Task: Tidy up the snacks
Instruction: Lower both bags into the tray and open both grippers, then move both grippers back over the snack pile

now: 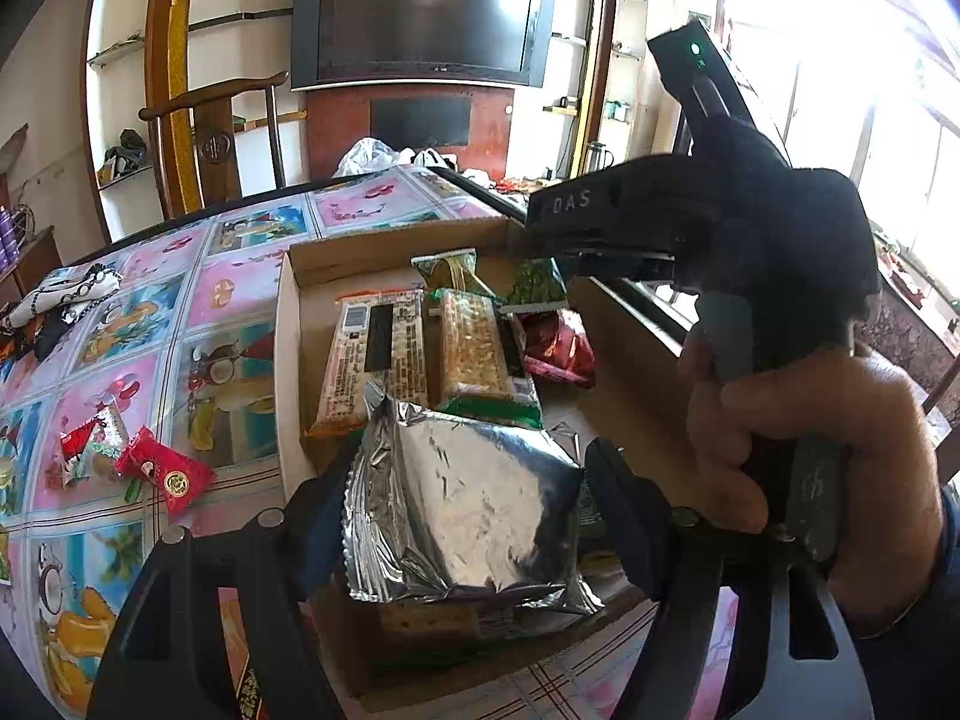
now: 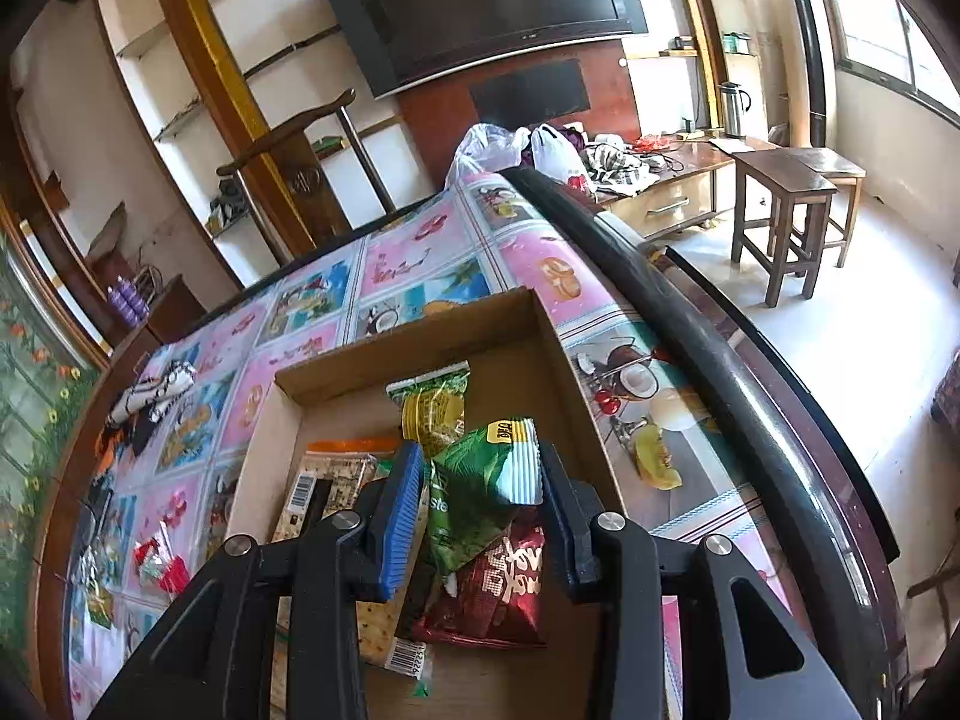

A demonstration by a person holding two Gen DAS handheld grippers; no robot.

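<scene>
A shallow cardboard box [image 1: 384, 252] [image 2: 420, 348] lies on the patterned tablecloth and holds several snacks. In the left wrist view a silver foil packet [image 1: 462, 498] lies on cracker packs between the fingers of my left gripper [image 1: 468, 456]. The jaws stand open, with a thin gap showing at the right finger. In the right wrist view my right gripper [image 2: 480, 450] is shut on a crumpled green packet [image 2: 474, 486], above a red packet [image 2: 498, 582] and near a yellow-green one [image 2: 435, 408]. Two cracker packs [image 1: 378, 360] lie side by side further in.
Small red and white candies [image 1: 138, 462] [image 2: 159, 564] lie on the tablecloth left of the box. A black-and-white cloth [image 1: 66, 294] sits far left. The table's dark rounded edge [image 2: 690, 324] runs along the right. A hand [image 1: 810, 432] holds the right tool. Wooden stools [image 2: 786, 210] stand beyond.
</scene>
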